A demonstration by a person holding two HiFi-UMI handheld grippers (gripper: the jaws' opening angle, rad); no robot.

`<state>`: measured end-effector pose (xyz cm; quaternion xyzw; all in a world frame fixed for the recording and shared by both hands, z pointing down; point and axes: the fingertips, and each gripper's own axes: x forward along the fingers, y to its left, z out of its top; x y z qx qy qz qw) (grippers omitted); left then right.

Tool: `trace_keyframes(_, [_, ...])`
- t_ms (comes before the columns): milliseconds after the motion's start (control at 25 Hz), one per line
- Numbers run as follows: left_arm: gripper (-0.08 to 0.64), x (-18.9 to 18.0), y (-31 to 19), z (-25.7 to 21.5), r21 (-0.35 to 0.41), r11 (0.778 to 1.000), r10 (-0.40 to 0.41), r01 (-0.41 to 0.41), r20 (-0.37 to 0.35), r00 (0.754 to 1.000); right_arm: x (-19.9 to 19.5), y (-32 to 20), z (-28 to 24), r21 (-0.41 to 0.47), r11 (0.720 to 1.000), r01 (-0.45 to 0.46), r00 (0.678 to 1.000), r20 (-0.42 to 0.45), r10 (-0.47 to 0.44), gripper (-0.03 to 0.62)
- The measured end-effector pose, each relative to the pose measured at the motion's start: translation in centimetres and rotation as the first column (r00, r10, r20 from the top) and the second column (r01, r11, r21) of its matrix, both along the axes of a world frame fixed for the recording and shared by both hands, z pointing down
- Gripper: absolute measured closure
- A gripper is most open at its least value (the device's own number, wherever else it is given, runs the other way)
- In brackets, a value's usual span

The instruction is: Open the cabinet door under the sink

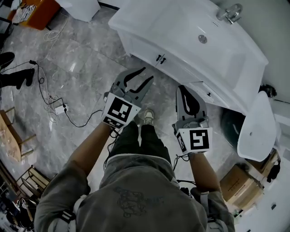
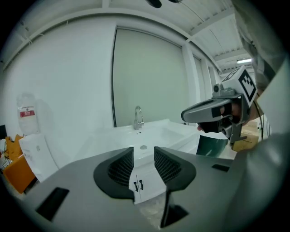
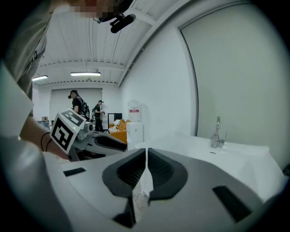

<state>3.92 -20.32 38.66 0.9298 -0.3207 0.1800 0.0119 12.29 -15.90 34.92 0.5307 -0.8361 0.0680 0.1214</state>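
The sink (image 1: 181, 27) and the cabinet door (image 1: 144, 49) under it are plain white; the small door handles (image 1: 160, 58) are black. The floor (image 1: 86, 63) is grey with pale marble veins. The left gripper (image 1: 147, 74) and the right gripper (image 1: 182, 88) are light grey with black ribbed pads (image 2: 120, 170). Each marker cube (image 1: 118, 111) carries a black-and-white square pattern. The bin (image 1: 232, 122) is dark green and the box (image 1: 38, 11) is orange.

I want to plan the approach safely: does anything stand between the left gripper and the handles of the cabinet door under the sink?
Nothing visible does. The left gripper, jaws apart, points toward the cabinet door handles across open space, with only grey floor beneath.
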Motion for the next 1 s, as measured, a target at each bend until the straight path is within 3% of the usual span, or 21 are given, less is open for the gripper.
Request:
trace_keyframes(480, [0.422,2.5,-7.8,14.9,-0.052,0.998,-0.014,0.019,0.092,0.996,1.3,-4.3,9.4,-0.054,0.992,-0.114,0.993,0.025,0.115,0.558])
trace_keyframes(840, [0.422,4.8,-11.4,27.1,-0.17,0.985,0.008,0.018,0.155,0.988,2.4,-6.9,17.1,-0.094,0.983,-0.159,0.987,0.019,0.161,0.558])
trace_keyframes(1000, [0.422,5.1,-12.5,31.5,-0.217,0.974,-0.022,0.06,0.171,0.985,3.3,-7.2,20.2,-0.117,0.977,-0.18,0.983,0.012,0.183,0.558])
